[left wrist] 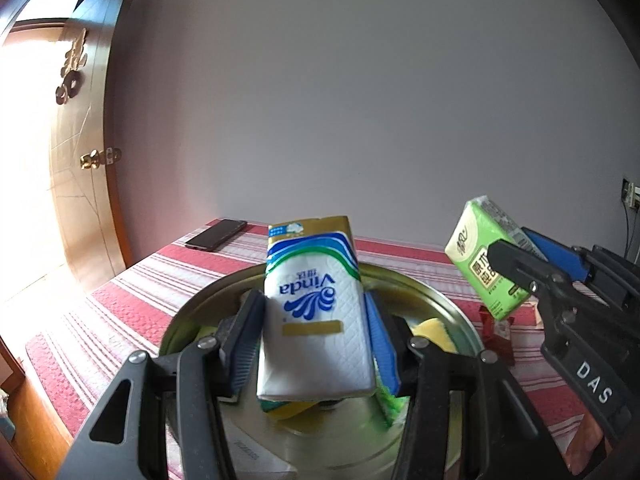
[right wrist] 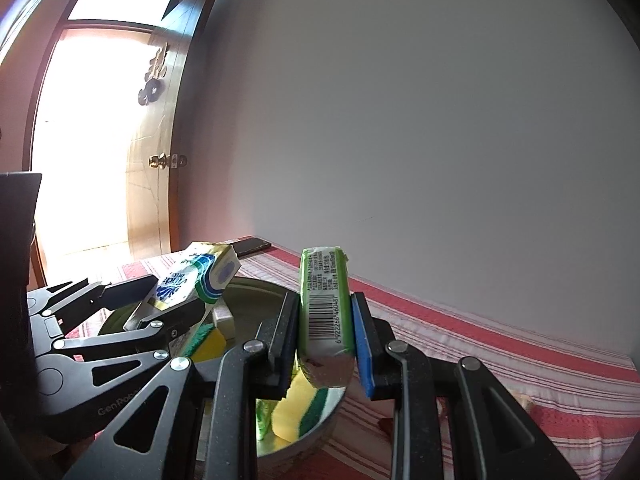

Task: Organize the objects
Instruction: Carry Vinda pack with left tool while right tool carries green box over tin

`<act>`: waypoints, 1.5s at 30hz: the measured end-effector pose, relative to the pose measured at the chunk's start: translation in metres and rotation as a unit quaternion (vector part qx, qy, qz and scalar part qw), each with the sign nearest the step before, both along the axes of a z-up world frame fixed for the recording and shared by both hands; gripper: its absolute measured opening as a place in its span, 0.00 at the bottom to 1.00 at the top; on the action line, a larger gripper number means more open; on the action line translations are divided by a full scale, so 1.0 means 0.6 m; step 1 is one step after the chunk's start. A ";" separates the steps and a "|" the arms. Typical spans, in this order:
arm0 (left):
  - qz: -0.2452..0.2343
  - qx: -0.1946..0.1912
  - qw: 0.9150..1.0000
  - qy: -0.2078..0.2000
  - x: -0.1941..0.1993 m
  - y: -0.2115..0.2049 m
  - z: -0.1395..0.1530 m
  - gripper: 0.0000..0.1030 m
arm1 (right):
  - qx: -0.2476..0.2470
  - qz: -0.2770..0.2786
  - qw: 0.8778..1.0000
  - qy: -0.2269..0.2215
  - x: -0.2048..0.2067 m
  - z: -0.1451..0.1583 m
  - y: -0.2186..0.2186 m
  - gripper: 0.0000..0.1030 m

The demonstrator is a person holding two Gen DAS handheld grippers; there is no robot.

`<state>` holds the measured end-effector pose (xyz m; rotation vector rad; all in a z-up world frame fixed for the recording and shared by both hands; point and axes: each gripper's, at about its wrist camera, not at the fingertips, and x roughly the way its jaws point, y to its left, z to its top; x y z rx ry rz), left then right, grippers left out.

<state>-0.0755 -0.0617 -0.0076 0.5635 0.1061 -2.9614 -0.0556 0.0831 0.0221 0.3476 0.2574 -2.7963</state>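
Observation:
My left gripper (left wrist: 316, 308) is shut on a white and blue Vinda tissue pack (left wrist: 316, 316), held over a round metal basin (left wrist: 440, 300). In the right wrist view that same Vinda tissue pack (right wrist: 192, 276) shows at the left between the left gripper's fingers. My right gripper (right wrist: 326, 312) is shut on a green tissue pack (right wrist: 326, 312), barcode side facing the camera, above the metal basin (right wrist: 256, 292) near its right rim. The green tissue pack (left wrist: 486, 256) also appears at the right of the left wrist view. A yellow and green sponge (right wrist: 298, 404) lies in the basin.
The basin stands on a table with a red and white striped cloth (left wrist: 132, 300). A dark phone (left wrist: 216, 234) lies at the table's far corner. A small red item (left wrist: 496, 332) sits right of the basin. A wooden door (left wrist: 80, 160) is open at the left; a plain wall is behind.

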 end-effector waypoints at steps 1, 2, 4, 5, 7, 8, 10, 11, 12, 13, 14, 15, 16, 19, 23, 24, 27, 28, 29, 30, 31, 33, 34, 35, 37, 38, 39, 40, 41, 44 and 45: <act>0.003 0.000 1.000 -0.002 -0.002 -0.003 0.000 0.49 | 0.001 0.002 1.000 -0.001 -0.001 -0.001 -0.002 0.27; 0.006 0.000 1.000 -0.005 -0.004 -0.007 -0.002 0.49 | 0.003 0.003 1.000 -0.003 -0.007 0.000 -0.013 0.27; 0.010 0.001 1.000 -0.010 -0.007 -0.013 -0.005 0.49 | 0.005 0.006 1.000 -0.008 -0.012 -0.002 -0.022 0.27; 0.013 0.000 1.000 -0.011 -0.009 -0.016 -0.007 0.49 | 0.006 0.008 1.000 -0.010 -0.014 -0.005 -0.024 0.27; 0.018 -0.001 1.000 -0.015 -0.012 -0.021 -0.009 0.49 | 0.008 0.011 1.000 -0.015 -0.021 -0.005 -0.035 0.27; 0.020 -0.002 1.000 -0.017 -0.013 -0.023 -0.010 0.49 | 0.009 0.013 1.000 -0.018 -0.023 -0.008 -0.038 0.27; 0.025 -0.001 0.999 -0.020 -0.016 -0.028 -0.012 0.49 | 0.011 0.016 1.000 -0.023 -0.026 -0.012 -0.043 0.27; 0.026 0.000 0.999 -0.022 -0.017 -0.030 -0.013 0.49 | 0.012 0.016 0.999 -0.025 -0.026 -0.015 -0.045 0.27; 0.028 0.001 0.999 -0.023 -0.018 -0.032 -0.014 0.49 | 0.013 0.017 0.999 -0.027 -0.026 -0.019 -0.041 0.27; 0.029 0.001 0.999 -0.025 -0.019 -0.034 -0.014 0.49 | 0.014 0.018 0.999 -0.029 -0.026 -0.023 -0.041 0.27; 0.030 0.001 0.999 -0.027 -0.021 -0.036 -0.015 0.49 | 0.016 0.019 0.999 -0.031 -0.028 -0.025 -0.044 0.27; 0.032 0.001 0.999 -0.028 -0.022 -0.037 -0.016 0.49 | 0.017 0.019 0.999 -0.033 -0.029 -0.028 -0.045 0.27; 0.033 0.001 0.999 -0.030 -0.022 -0.038 -0.016 0.49 | 0.018 0.020 0.999 -0.035 -0.030 -0.029 -0.044 0.27; 0.035 0.000 0.999 -0.034 -0.025 -0.040 -0.018 0.49 | 0.018 0.021 0.999 -0.041 -0.035 -0.031 -0.050 0.27; 0.039 -0.002 0.998 -0.041 -0.029 -0.043 -0.021 0.49 | 0.022 0.025 0.998 -0.052 -0.042 -0.040 -0.055 0.27; 0.040 -0.002 0.998 -0.043 -0.031 -0.045 -0.022 0.49 | 0.022 0.026 0.998 -0.055 -0.046 -0.042 -0.058 0.27; 0.042 -0.003 0.998 -0.048 -0.035 -0.047 -0.026 0.49 | 0.021 0.030 0.997 -0.063 -0.049 -0.050 -0.060 0.27; 0.043 -0.003 0.998 -0.050 -0.036 -0.047 -0.027 0.49 | 0.021 0.031 0.997 -0.065 -0.050 -0.052 -0.062 0.27; 0.043 -0.003 0.998 -0.051 -0.036 -0.048 -0.027 0.49 | 0.021 0.033 0.997 -0.067 -0.051 -0.053 -0.064 0.27; 0.044 -0.004 0.998 -0.052 -0.037 -0.048 -0.028 0.49 | 0.022 0.034 0.997 -0.069 -0.052 -0.054 -0.066 0.27; 0.046 -0.005 0.998 -0.052 -0.038 -0.050 -0.029 0.49 | 0.022 0.036 0.997 -0.070 -0.051 -0.055 -0.065 0.27; 0.048 -0.004 0.997 -0.054 -0.040 -0.053 -0.030 0.49 | 0.024 0.039 0.996 -0.072 -0.052 -0.056 -0.069 0.27; 0.049 -0.003 0.997 -0.056 -0.040 -0.054 -0.030 0.49 | 0.025 0.040 0.996 -0.074 -0.052 -0.057 -0.070 0.27; 0.049 -0.003 0.997 -0.056 -0.041 -0.055 -0.031 0.49 | 0.025 0.041 0.996 -0.075 -0.052 -0.056 -0.071 0.27; 0.049 -0.003 0.997 -0.057 -0.041 -0.058 -0.032 0.49 | 0.025 0.043 0.996 -0.076 -0.053 -0.056 -0.072 0.27; 0.050 -0.003 0.997 -0.058 -0.042 -0.058 -0.033 0.49 | 0.026 0.044 0.996 -0.077 -0.054 -0.056 -0.073 0.27; 0.050 -0.003 0.997 -0.058 -0.041 -0.059 -0.034 0.49 | 0.026 0.045 0.996 -0.077 -0.056 -0.055 -0.076 0.27; 0.051 -0.004 0.997 -0.058 -0.041 -0.060 -0.034 0.49 | 0.026 0.046 0.996 -0.077 -0.055 -0.054 -0.076 0.27; 0.051 -0.004 0.997 -0.059 -0.042 -0.061 -0.035 0.49 | 0.025 0.048 0.996 -0.077 -0.056 -0.054 -0.075 0.27; 0.053 -0.005 0.997 -0.062 -0.044 -0.062 -0.037 0.49 | 0.024 0.054 0.995 -0.080 -0.055 -0.054 -0.075 0.27; 0.055 -0.006 0.996 -0.063 -0.044 -0.062 -0.038 0.50 | 0.020 0.057 0.995 -0.081 -0.057 -0.053 -0.074 0.27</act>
